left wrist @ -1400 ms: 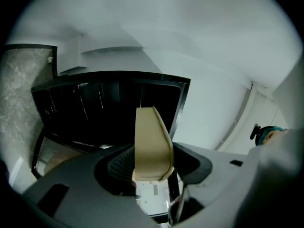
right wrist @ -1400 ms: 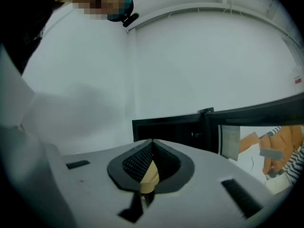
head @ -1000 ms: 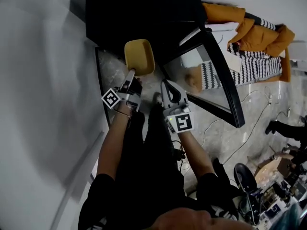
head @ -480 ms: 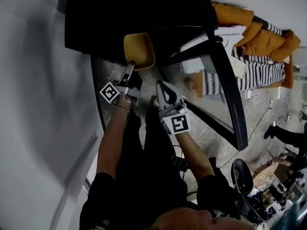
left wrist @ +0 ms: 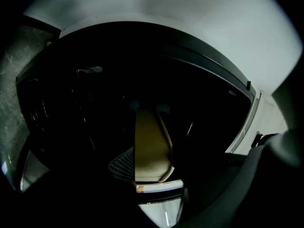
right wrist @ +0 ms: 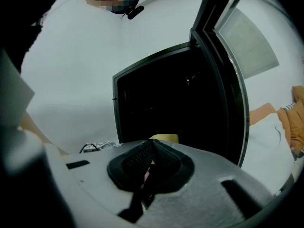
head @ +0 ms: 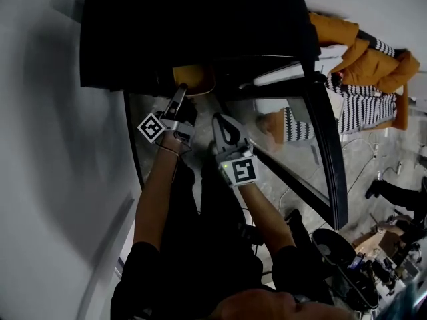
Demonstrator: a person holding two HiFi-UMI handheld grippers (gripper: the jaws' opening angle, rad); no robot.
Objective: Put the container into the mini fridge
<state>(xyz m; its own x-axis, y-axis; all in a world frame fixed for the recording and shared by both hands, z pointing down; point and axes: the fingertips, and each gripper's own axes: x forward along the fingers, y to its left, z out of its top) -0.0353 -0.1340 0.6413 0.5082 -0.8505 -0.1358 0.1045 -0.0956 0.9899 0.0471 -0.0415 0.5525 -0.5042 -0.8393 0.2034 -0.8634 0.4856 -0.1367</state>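
Grips the container in the left gripper, jaws clamped on its near rim. Places it at 12 o'clock of that gripper in the head view, yellow, far half tucked under the top edge of the fridge, near half out over the floor. Shows in the left gripper view as a tall pale shape between the jaws, with the dark fridge interior on all sides. Cannot tell whether resting on a shelf or hanging free.

Holds the right gripper closed on nothing, pads pressed together. Sits just beside the left one, at its 4 o'clock in the head view, apart from the container and short of the fridge mouth. Points at the open black cavity in the right gripper view, with a sliver of the yellow container showing just above the closed jaws.

Has the door swung wide open, running from 1 o'clock down to 4 o'clock of the head view, glass pane mirroring striped cloth. Shows beyond it, at 2 o'clock, a heap of orange and striped clothes on the floor. Shows a pale wall along 9 o'clock.
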